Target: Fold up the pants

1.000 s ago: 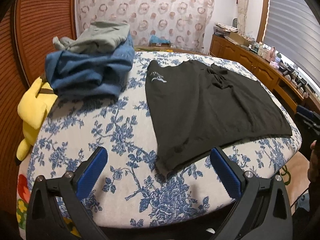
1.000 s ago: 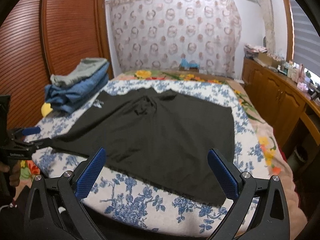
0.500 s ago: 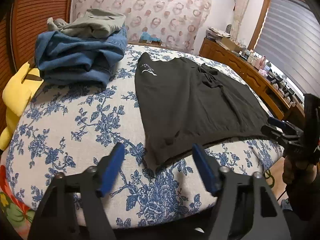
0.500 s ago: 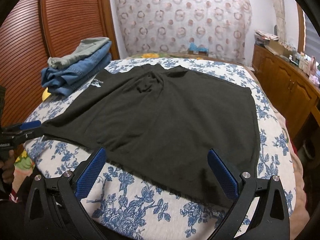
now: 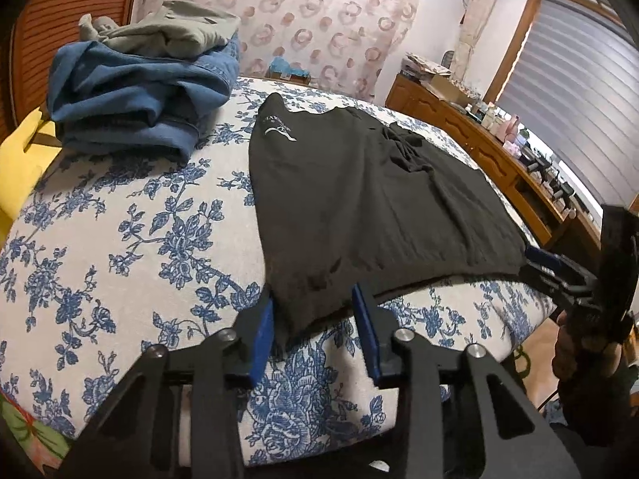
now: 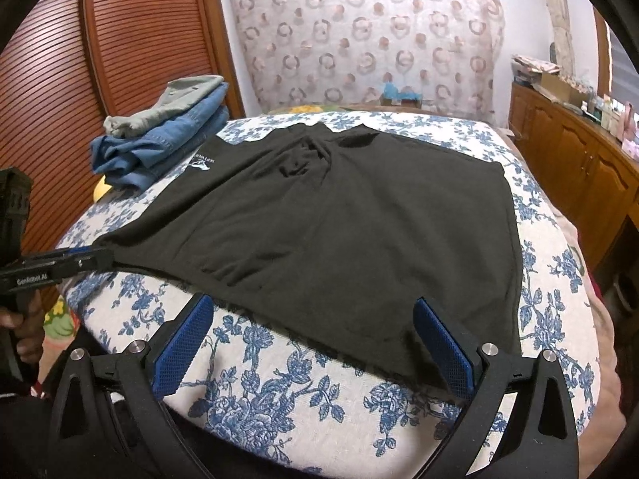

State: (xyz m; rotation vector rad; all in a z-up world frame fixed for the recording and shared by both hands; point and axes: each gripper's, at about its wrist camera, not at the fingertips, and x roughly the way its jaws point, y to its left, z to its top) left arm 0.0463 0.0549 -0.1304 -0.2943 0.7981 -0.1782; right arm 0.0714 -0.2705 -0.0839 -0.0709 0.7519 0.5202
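Black pants lie spread flat on the floral bed, with a small white logo near one far corner; they also show in the right wrist view. My left gripper is partly closed, its blue pads on either side of the near left corner of the pants, with a gap still showing. In the right wrist view the left gripper reaches that corner from the left. My right gripper is wide open at the near hem of the pants. In the left wrist view the right gripper touches the right corner.
A stack of folded blue jeans with a grey garment on top sits at the far left of the bed. A yellow plush lies beside it. A wooden cabinet runs along the right wall.
My left gripper moved forward onto the near left corner of the pants and its jaws narrowed around it. My right gripper moved closer to the near hem and stayed wide open.
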